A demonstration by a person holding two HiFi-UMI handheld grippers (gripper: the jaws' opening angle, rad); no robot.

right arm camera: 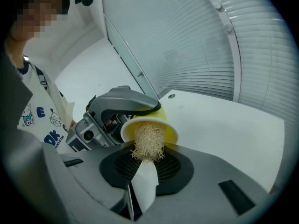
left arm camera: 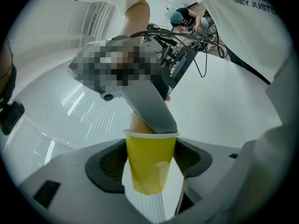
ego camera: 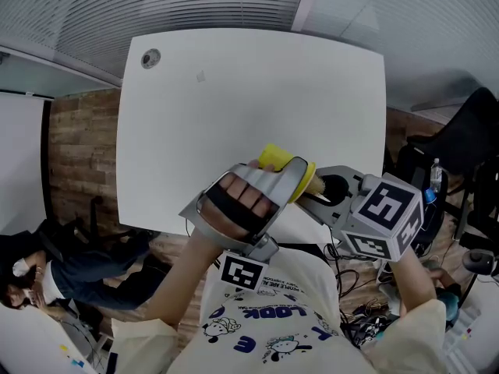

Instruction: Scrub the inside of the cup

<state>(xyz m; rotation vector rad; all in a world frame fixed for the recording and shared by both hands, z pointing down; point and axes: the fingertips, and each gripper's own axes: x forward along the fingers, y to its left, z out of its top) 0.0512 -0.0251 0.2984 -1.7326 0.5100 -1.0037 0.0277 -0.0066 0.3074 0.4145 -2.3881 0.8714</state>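
While the fingers of the left gripper (left arm camera: pixel 152 185) clamp the yellow cup (left arm camera: pixel 148 162) over the white worktop (ego camera: pixel 249 92), those of the right gripper (right arm camera: pixel 145 171) pinch a straw-coloured fibre scrubber (right arm camera: pixel 148 143), its tip inside the cup's mouth. Shirt (ego camera: pixel 265 326) print: "LOOK"; also "PEOPLE ARE", "THEY JUST".

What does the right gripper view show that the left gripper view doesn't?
Right gripper view only: the open mouth of the yellow cup, with the fibrous scrubber, held in the right gripper, pushed inside. Left gripper view only: the cup's dented outer wall clamped in the left gripper, and tangled cables behind. Both: the cup, some of the scrubber, the opposite gripper and the white table.
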